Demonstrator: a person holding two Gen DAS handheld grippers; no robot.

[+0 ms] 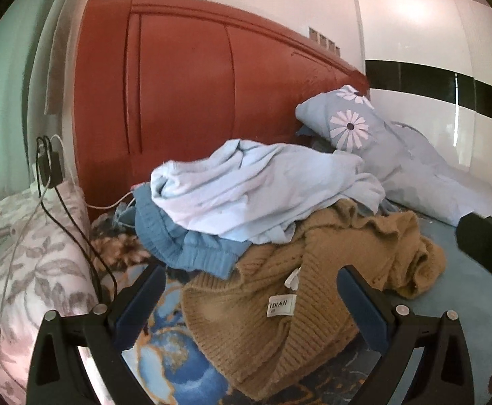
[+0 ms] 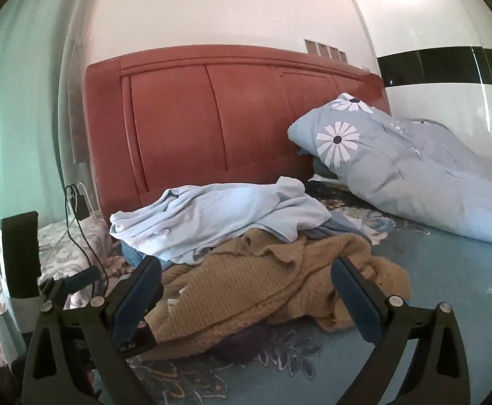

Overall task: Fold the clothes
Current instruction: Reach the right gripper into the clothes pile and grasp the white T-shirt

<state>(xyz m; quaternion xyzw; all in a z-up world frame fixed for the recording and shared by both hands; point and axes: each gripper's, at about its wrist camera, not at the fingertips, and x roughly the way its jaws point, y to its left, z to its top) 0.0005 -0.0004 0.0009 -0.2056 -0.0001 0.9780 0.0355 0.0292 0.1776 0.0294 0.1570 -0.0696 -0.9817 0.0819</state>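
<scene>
tan sweater (image 1: 279, 307) lies dead ahead, under left gripper (image 1: 251, 298); right gripper (image 2: 246, 290) further back. both spread wide, grasping nothing.

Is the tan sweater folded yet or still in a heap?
Still in a heap. The tan sweater lies crumpled and bunched, its neck label showing, with the light blue garment draped over its far edge.

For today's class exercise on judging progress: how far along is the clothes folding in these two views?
Done: nothing looks folded. The tan knit sweater, the pale blue garment lying over it and the blue knit piece sit in one crumpled heap.
In hand: nothing; the left gripper and right gripper are open.
Left: separating and folding every garment.
</scene>
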